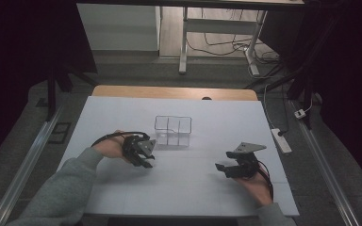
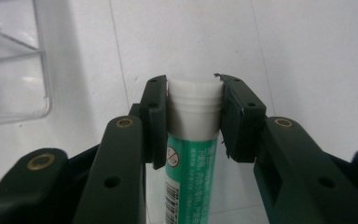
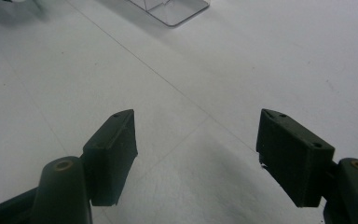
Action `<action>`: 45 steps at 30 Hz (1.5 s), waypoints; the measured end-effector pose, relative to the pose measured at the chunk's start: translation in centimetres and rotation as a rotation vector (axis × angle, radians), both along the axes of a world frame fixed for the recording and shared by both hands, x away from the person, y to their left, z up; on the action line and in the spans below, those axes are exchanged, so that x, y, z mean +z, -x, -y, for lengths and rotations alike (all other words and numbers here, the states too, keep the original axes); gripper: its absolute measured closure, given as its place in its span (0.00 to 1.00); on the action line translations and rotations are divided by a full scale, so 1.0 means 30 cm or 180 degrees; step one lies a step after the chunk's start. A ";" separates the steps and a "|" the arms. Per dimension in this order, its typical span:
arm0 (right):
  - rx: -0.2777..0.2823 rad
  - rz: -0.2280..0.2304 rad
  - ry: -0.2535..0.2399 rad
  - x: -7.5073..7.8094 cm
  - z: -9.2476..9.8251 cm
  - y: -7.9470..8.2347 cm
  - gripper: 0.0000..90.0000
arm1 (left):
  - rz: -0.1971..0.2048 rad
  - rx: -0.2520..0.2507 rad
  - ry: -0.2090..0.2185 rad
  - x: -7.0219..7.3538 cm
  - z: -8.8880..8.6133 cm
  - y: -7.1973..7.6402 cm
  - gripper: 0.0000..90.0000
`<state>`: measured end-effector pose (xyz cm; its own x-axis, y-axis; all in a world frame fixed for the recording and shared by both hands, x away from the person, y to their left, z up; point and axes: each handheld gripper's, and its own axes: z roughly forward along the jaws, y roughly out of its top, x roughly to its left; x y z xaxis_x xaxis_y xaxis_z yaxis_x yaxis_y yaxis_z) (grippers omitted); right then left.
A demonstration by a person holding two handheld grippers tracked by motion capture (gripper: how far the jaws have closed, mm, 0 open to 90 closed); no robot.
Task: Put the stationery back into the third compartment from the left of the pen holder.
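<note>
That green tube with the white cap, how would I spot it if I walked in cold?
Start at the white table and find the clear plastic box near its middle. Just left of the box is the person's left claw, shut on the tube. It is the only coloured thing here: green body, ribbed white cap, a barcode.

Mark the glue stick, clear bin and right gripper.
glue stick [image 2: 195, 112], left gripper view, on its white cap
clear bin [image 1: 173, 130], high view, on its front wall
right gripper [image 3: 196, 154], right gripper view, midway between its open fingertips

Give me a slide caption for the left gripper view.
Left gripper shut on the white cap of a green glue stick, above the white table, clear box at left.
</note>
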<state>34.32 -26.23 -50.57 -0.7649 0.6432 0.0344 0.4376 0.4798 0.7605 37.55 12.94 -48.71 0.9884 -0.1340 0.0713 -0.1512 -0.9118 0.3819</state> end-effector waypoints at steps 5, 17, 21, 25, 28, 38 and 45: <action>0.0002 0.0012 0.0001 0.002 0.000 0.001 0.32 | 0.0013 0.0218 0.0144 0.013 -0.021 0.017 0.72; 0.0000 0.0010 -0.0004 0.002 0.000 0.002 0.32 | 0.0093 0.0733 0.0404 0.046 -0.050 0.038 0.72; 0.0008 0.0009 0.0006 0.001 -0.001 0.001 0.32 | 0.0105 0.0853 0.0458 0.048 -0.055 0.038 0.72; 0.0009 0.0006 0.0010 0.001 0.000 0.001 0.32 | 0.0087 0.0974 0.0570 0.052 -0.061 0.036 0.72; -0.0002 0.0008 0.0012 0.001 -0.002 0.002 0.32 | 0.0097 0.1057 0.0653 0.060 -0.067 0.035 0.72; 0.0002 0.0003 0.0028 0.001 -0.002 0.002 0.32 | 0.0102 0.1292 0.1116 0.103 -0.097 0.036 0.72; 0.0002 -0.0003 0.0033 -0.001 -0.002 0.001 0.31 | 0.0127 0.1448 0.1317 0.117 -0.108 0.035 0.72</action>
